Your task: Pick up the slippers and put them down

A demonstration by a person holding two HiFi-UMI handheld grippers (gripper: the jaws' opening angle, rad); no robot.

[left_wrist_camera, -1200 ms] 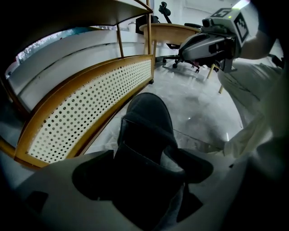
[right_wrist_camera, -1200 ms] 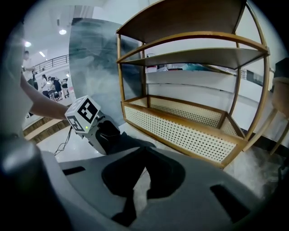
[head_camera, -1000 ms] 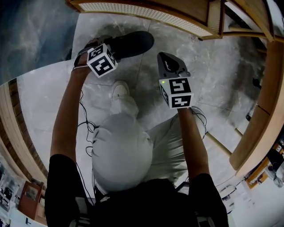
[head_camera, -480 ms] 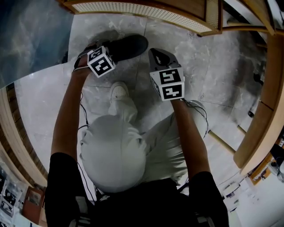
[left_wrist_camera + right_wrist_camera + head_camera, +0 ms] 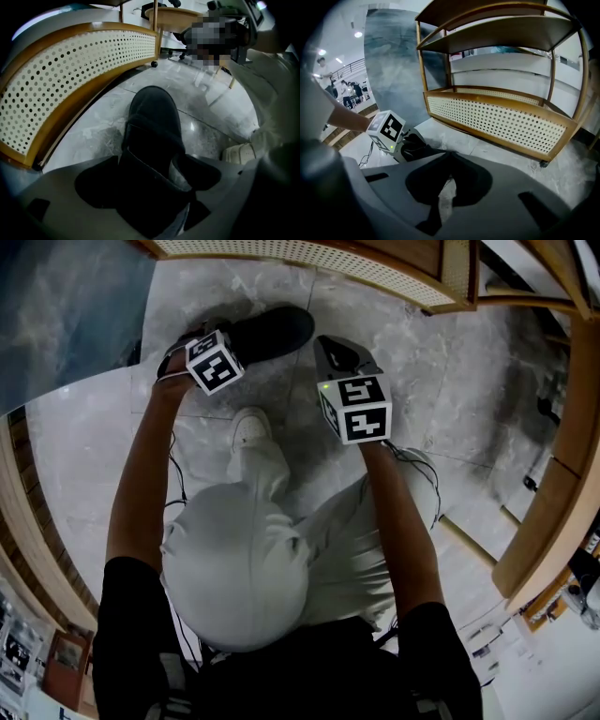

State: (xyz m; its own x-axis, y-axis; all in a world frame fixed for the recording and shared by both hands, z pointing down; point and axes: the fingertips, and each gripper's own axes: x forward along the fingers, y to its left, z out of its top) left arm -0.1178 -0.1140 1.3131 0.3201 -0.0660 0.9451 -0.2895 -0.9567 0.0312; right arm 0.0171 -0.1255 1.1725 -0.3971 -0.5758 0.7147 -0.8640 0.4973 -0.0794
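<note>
jaws of the left gripper (image 5: 154, 187) pinch the near end of a black slipper (image 5: 152, 117), while the right gripper (image 5: 449, 157), jaws closed and empty, hangs to its right.

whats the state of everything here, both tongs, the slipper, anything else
left tongs: shut on the black slipper's rear end
right tongs: shut, nothing between them
black slipper: gripped, toe pointing away from the left tongs; cannot tell if it is off the floor
green light on the right tongs' marker cube: lit
</note>
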